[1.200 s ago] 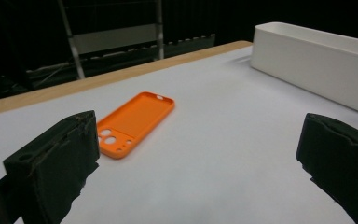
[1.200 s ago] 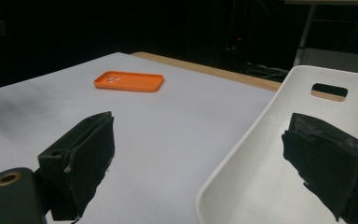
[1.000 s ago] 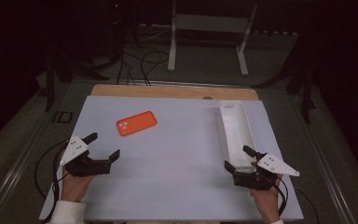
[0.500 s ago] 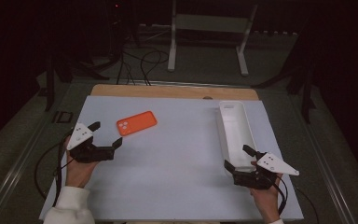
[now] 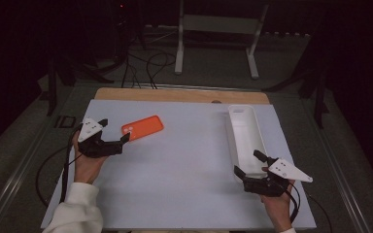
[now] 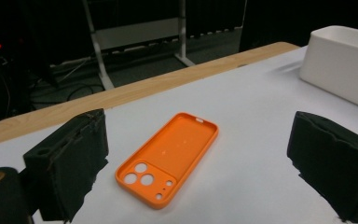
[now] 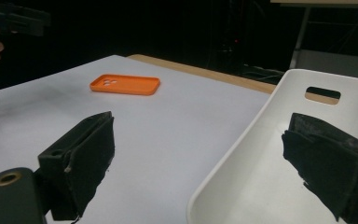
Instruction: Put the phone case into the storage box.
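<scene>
Two grippers: we see one in each hand, both low on the white table in the high view.
Left gripper: we find its jaws spread wide with nothing between the pads; they have just been closing a little — the orange phone case lies just ahead of the tips, not gripped.
Orange phone case: it lies flat on the table, hollow side up, camera cut-outs toward the left gripper; in the left gripper view we see it framed between the two black jaws but apart from both.
Right gripper: we read the jaws as wide apart and holding nothing — one jaw stands over the near end of the white tray, the other over bare table just beside its rim.
White tray: long and narrow, on the right part of the table, well apart from the case.
Wooden edge: it runs along the table's far side.
</scene>
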Tool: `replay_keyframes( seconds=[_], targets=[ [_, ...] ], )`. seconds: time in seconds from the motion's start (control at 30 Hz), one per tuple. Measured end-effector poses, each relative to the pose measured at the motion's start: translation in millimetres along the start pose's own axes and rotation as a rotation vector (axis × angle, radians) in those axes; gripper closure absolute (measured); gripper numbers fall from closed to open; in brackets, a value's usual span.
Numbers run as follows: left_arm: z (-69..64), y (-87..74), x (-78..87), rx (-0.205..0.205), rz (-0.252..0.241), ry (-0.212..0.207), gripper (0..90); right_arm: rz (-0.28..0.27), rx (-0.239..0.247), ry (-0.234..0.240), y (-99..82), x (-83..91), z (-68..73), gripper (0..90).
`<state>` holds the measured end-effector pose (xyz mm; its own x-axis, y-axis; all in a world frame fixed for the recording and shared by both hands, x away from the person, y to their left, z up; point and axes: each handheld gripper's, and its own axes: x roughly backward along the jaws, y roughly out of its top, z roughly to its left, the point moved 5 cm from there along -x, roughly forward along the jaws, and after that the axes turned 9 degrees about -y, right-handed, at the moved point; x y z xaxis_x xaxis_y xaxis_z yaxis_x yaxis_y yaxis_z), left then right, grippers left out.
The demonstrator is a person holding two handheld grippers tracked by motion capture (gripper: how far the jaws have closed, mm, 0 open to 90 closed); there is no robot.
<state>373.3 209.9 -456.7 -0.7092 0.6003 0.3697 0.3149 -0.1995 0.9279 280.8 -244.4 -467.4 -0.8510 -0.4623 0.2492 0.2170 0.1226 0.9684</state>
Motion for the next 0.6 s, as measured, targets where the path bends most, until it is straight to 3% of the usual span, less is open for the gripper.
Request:
replay_keyframes(
  seconds=[0.2,0.6],
  targets=[
    [8.2,-4.0,-12.4,0.011,0.043,0.017,9.0,-0.002,-0.002,-0.004,0.2,0.5,-1.0,8.6],
    [13.7,-6.8,-33.8,0.033,0.077,0.040,15.9,-0.006,0.001,-0.004,0.8,1.0,-1.3,8.6]
  ],
)
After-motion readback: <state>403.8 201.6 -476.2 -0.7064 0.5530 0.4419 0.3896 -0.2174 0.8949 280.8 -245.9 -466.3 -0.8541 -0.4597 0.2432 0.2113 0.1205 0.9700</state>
